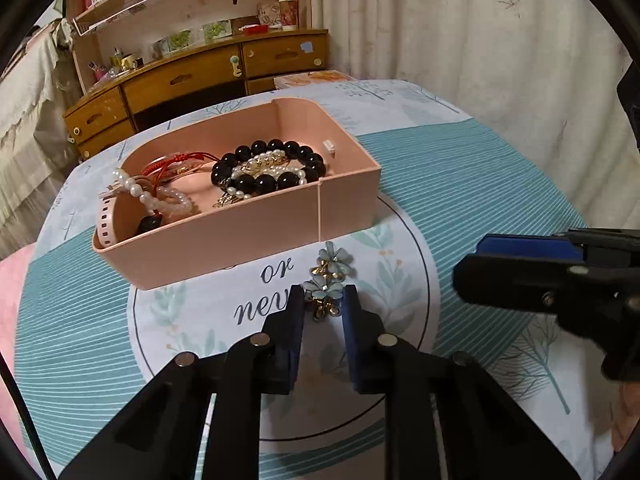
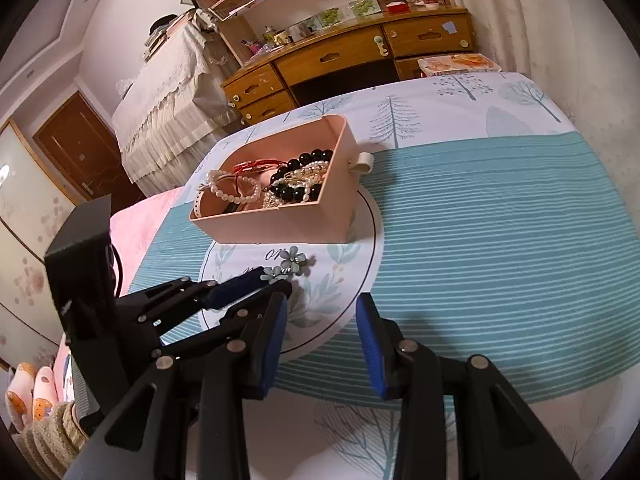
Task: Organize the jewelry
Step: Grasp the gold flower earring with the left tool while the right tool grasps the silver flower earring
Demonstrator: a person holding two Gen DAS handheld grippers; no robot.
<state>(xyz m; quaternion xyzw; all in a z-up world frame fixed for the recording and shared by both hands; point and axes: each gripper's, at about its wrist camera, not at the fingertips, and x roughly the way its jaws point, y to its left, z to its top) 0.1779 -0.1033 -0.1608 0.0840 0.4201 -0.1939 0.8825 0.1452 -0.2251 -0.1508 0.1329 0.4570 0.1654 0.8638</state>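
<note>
1. Between the two dark blue pads of the left hand-held gripper (image 1: 323, 298), seen from the left wrist, lies a pale blue enamel flower earring with gold fittings (image 1: 325, 289). The jaws stand narrow, closed against its petals on both sides.
2. Just beyond it a second matching flower earring (image 1: 334, 258) lies on the bed's teal-striped printed cover (image 1: 460, 184).
3. Behind both sits a pink rectangular plastic tray (image 1: 248, 236), which holds a black bead bracelet (image 1: 268, 170), white pearl strands (image 1: 156, 198), a red cord bracelet (image 1: 172, 164) and a pink watch strap (image 1: 107, 222) hooked over its left rim.
4. At the right edge, the right hand-held gripper (image 1: 520, 268) hangs above the cover, apart from the earrings.
5. From the right wrist, the right hand-held gripper (image 2: 322, 340) stands moderately open over bare cover, nothing between its blue pads.
6. Left of it, the left hand-held gripper (image 2: 266, 280) reaches in, its tips at the nearer earring (image 2: 274, 274); the other earring (image 2: 294, 259) lies just beyond, before the pink tray (image 2: 280, 224).
7. A wooden desk with drawers (image 2: 332, 56) stands past the bed.
</note>
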